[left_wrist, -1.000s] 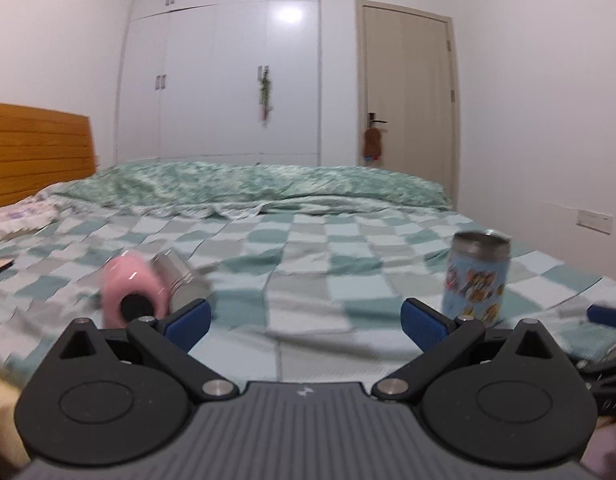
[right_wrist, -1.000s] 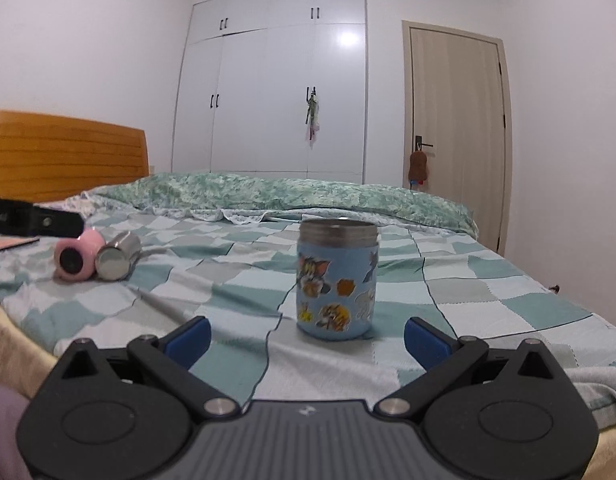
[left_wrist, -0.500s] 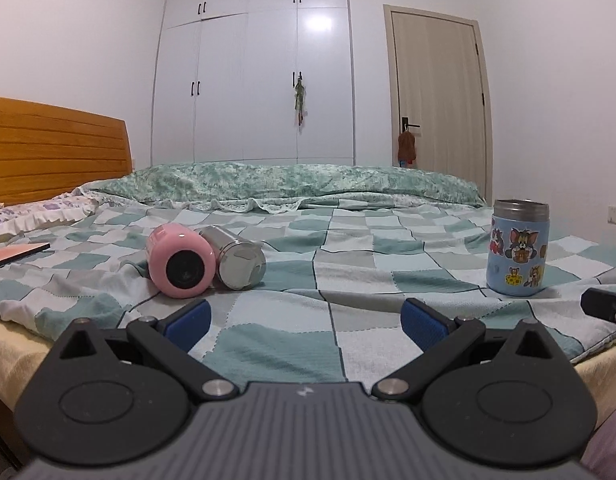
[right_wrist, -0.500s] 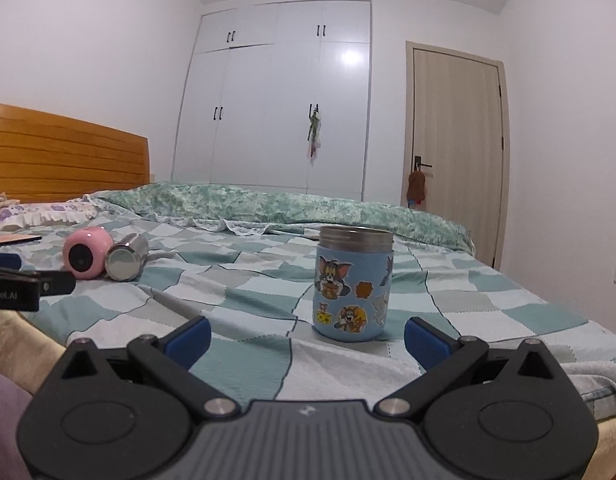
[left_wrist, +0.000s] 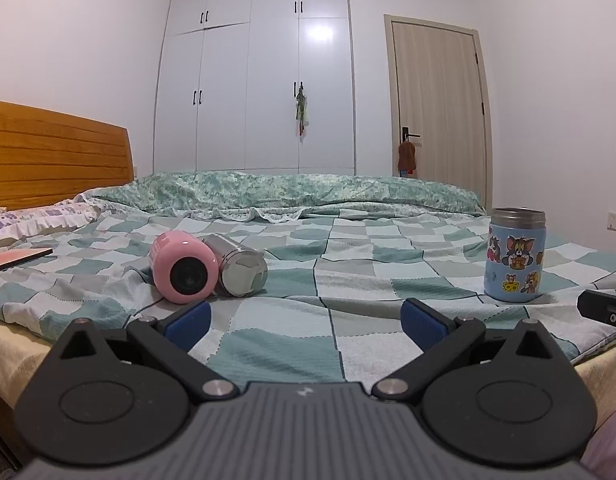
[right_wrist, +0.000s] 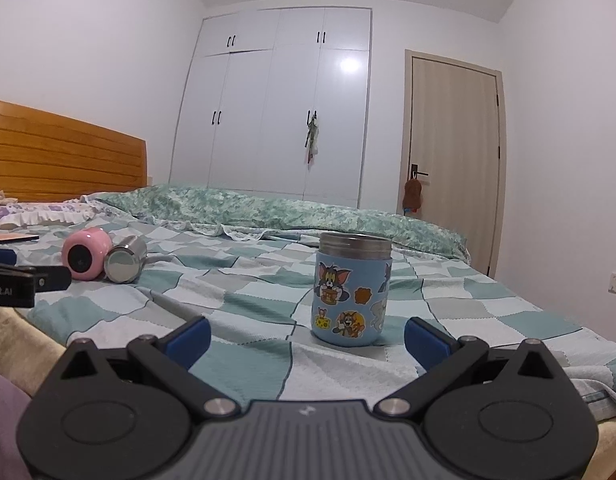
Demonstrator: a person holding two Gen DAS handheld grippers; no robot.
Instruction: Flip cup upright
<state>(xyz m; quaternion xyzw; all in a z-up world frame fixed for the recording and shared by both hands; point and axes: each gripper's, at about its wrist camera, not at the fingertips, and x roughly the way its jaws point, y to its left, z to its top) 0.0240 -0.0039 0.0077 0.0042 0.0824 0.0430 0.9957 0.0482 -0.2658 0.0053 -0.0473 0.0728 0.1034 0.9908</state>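
Stood upright on the checked bedspread (right_wrist: 244,296): blue cartoon cup (right_wrist: 351,290), steel rim on top, near the bed's front edge. Seen in the left wrist view too, blue cartoon cup (left_wrist: 515,255) far to the right, well apart from the other vessels. Lay on their sides, touching one another: pink bottle (left_wrist: 184,267) and steel cup (left_wrist: 239,270), bases turned toward the camera. Same pair farther off at the left in the right wrist view, pink bottle (right_wrist: 86,254) beside steel cup (right_wrist: 124,264).

Held low before the bed edge, both tools. Left gripper (left_wrist: 304,322) spread wide, fingers (left_wrist: 188,320) released, nothing between them. Right gripper (right_wrist: 306,338) likewise spread wide, fingers (right_wrist: 425,340) released and empty, flanking the blue cartoon cup's base in the view but nearer the camera, not touching it. Behind the bed: white wardrobe (left_wrist: 260,92), beige door (left_wrist: 437,104), wooden headboard (left_wrist: 56,152).
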